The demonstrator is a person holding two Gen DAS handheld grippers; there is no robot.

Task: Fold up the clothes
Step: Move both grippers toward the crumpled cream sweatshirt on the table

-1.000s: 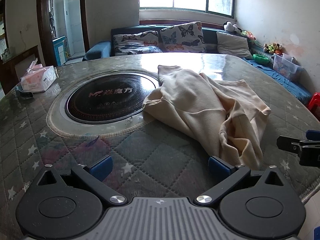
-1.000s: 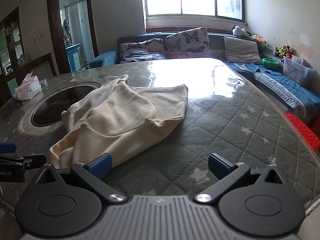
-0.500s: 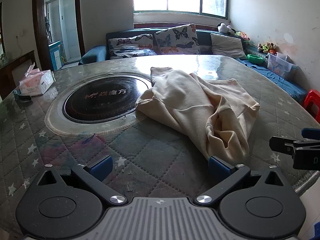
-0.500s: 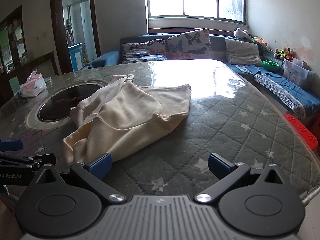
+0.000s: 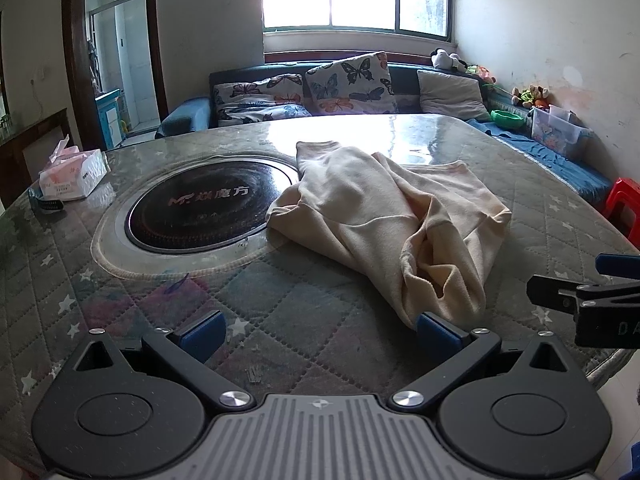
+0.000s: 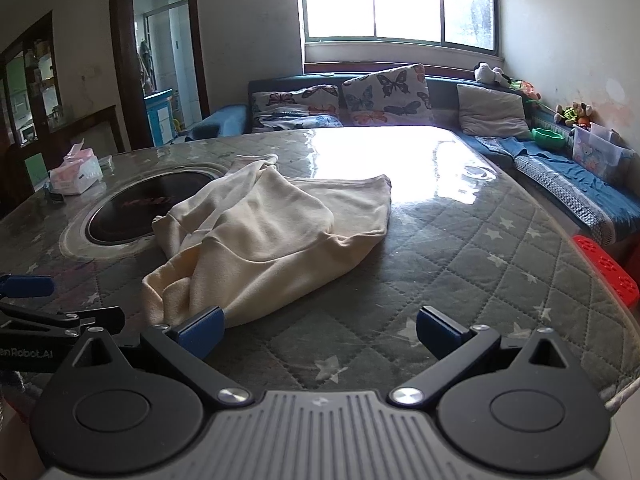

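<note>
**Cream garment lies crumpled on the bench, both grippers empty**

The cream garment (image 5: pixel 384 216) lies in a loose, bunched heap on the quilted star-patterned bench (image 5: pixel 280 312), just right of the round black cooktop (image 5: pixel 204 208) set into the surface, with one edge lapping the cooktop's pale rim; its near end is rumpled into folds, its far part lies flatter towards the window glare. The left gripper (image 5: pixel 318 332) hovers at the near edge with its jaws wide and nothing between them; its right blue pad (image 5: pixel 434 330) sits just at the garment's near tip, though contact cannot be told. The right gripper (image 6: pixel 318 330) sits to the right, jaws equally wide and empty; its left pad (image 6: pixel 200 330) is beside the garment's near hem. A tissue box (image 5: pixel 74 174) stands at the far left; a sofa (image 6: pixel 360 100) with butterfly cushions lines the far wall.
</note>
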